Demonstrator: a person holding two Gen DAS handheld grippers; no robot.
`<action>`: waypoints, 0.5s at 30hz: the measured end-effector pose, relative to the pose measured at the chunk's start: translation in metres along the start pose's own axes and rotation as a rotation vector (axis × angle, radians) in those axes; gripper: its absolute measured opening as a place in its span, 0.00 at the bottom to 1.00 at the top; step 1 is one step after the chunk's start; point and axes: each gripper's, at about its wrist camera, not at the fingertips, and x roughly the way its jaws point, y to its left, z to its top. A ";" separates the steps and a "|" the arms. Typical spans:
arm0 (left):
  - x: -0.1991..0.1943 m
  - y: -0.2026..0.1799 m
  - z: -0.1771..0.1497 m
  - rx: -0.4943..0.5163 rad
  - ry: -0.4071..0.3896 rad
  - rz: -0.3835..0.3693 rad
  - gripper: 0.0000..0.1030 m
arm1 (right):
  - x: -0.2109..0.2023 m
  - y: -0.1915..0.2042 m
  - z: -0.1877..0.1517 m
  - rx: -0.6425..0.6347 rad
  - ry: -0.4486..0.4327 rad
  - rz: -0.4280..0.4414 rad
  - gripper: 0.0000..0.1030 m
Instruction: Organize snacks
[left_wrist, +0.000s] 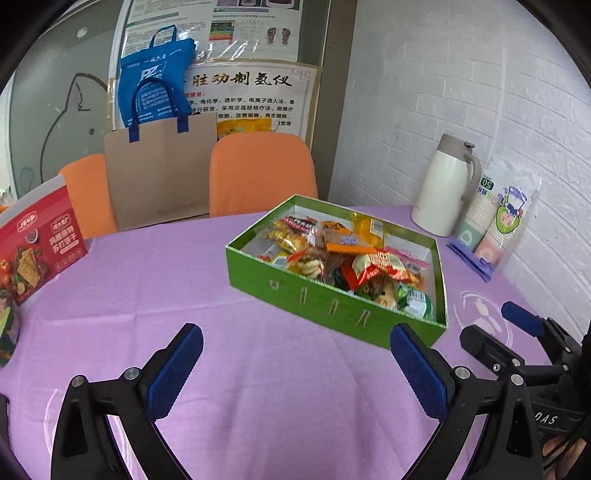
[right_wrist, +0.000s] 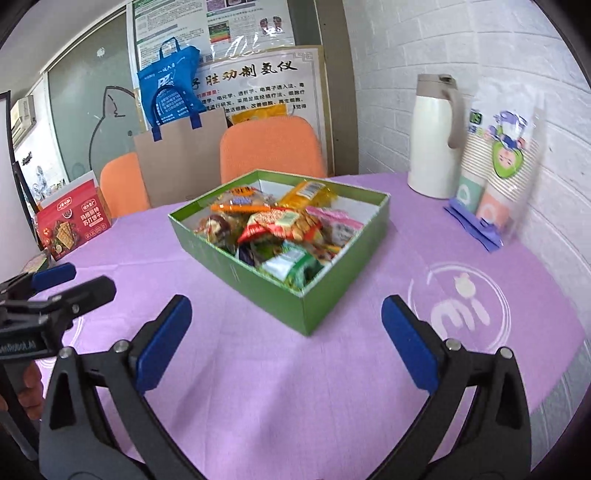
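Note:
A green cardboard box (left_wrist: 325, 301) (right_wrist: 258, 280) sits on the purple tablecloth (left_wrist: 184, 295) (right_wrist: 280, 369), filled with several wrapped snack packets (left_wrist: 354, 258) (right_wrist: 280, 225). My left gripper (left_wrist: 295, 343) is open, blue pads wide apart, hovering over bare cloth just in front of the box with nothing between them. My right gripper (right_wrist: 286, 317) is also open and empty, with the box's near corner just beyond its fingertips. The right gripper (left_wrist: 496, 326) shows at the right edge of the left wrist view, and the left gripper (right_wrist: 81, 280) at the left edge of the right wrist view.
A red cracker box (left_wrist: 35, 240) (right_wrist: 74, 221) stands at the table's left. A white thermos jug (left_wrist: 443, 184) (right_wrist: 436, 136) and a pack of paper cups (left_wrist: 495, 221) (right_wrist: 498, 166) stand at the back right by the brick wall. Two orange chairs (left_wrist: 262, 170) and a paper bag (left_wrist: 159, 170) are behind.

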 end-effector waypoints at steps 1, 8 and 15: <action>-0.003 -0.002 -0.007 0.005 0.004 0.007 1.00 | -0.001 -0.002 -0.004 0.006 0.005 -0.003 0.99; -0.017 -0.008 -0.048 0.000 0.035 0.054 1.00 | -0.010 -0.010 -0.023 0.041 0.024 -0.024 0.99; -0.025 -0.006 -0.059 0.007 0.039 0.114 1.00 | -0.015 -0.009 -0.025 0.051 0.023 -0.029 0.99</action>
